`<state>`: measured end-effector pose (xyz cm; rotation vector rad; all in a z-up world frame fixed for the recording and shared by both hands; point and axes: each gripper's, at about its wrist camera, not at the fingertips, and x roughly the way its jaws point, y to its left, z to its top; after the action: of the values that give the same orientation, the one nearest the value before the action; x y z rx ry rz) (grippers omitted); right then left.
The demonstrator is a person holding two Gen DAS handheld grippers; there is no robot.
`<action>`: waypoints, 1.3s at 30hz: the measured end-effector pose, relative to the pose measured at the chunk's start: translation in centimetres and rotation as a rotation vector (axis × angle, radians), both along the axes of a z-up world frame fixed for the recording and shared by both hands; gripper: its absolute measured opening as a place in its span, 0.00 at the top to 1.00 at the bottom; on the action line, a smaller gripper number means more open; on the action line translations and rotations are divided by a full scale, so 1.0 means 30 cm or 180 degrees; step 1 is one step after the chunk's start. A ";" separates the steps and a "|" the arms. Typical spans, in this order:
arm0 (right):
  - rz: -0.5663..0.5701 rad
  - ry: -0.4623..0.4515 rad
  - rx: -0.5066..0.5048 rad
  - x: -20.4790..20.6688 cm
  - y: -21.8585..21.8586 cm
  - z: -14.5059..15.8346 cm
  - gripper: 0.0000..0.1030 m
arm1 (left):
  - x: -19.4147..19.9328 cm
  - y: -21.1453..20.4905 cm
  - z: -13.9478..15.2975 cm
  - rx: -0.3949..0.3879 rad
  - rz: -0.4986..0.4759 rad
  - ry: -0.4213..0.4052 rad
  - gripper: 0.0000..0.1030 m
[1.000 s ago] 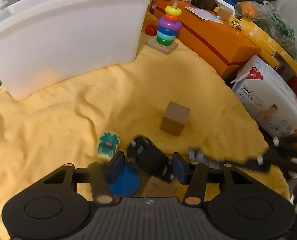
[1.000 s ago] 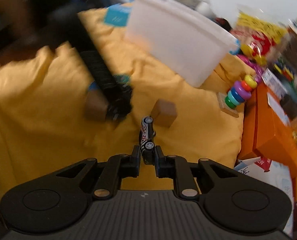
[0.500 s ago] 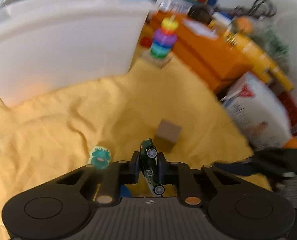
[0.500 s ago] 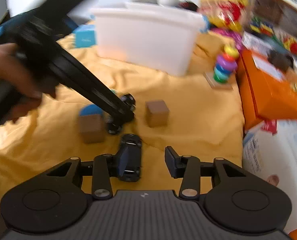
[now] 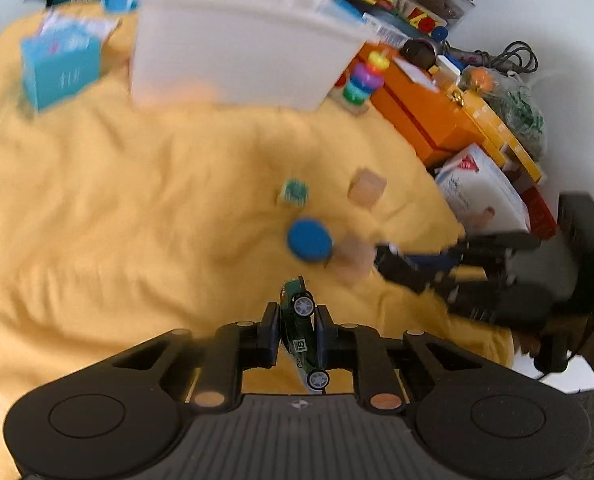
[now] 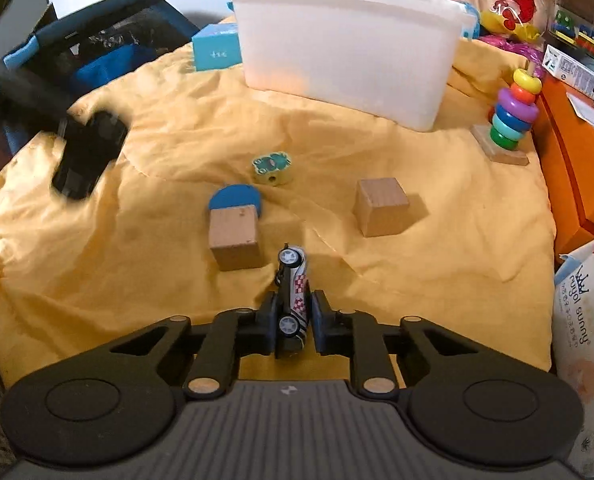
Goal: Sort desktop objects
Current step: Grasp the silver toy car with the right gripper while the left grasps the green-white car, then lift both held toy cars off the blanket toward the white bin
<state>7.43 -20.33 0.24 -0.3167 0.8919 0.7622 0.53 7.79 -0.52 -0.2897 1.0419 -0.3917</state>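
Observation:
My left gripper [image 5: 296, 320] is shut on a dark green toy car [image 5: 302, 304], held on its side above the yellow cloth [image 5: 137, 220]. My right gripper [image 6: 293, 312] has its jaws closing on a white toy car with red checks [image 6: 295, 276], and the pads press its sides. In the right wrist view the left gripper [image 6: 85, 156] shows as a blurred dark shape at the far left. On the cloth lie two wooden cubes [image 6: 235, 236] [image 6: 381, 206], a blue disc [image 6: 233, 198] and a green frog piece [image 6: 272, 166]. A white bin [image 6: 345, 52] stands behind them.
A ring stacker [image 6: 513, 112] stands right of the bin, and a blue box [image 6: 215, 50] sits at its left. An orange box [image 6: 577, 152] and a pack of wipes [image 6: 585, 320] line the right edge. A dark bag [image 6: 97, 40] is at the back left.
My left gripper shut on the green car, then carried it away from the blocks to the left. My right gripper opened with the white car beside one finger, then shut on it again.

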 end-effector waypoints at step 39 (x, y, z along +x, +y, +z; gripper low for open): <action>-0.0020 -0.0549 -0.0440 -0.055 0.023 0.031 0.83 | -0.087 -0.162 -0.009 0.2036 -0.0022 -0.0635 0.83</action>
<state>5.78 -19.65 1.18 -0.4941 0.7834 0.6579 -2.07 2.92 -0.79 0.3200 0.9197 -0.0761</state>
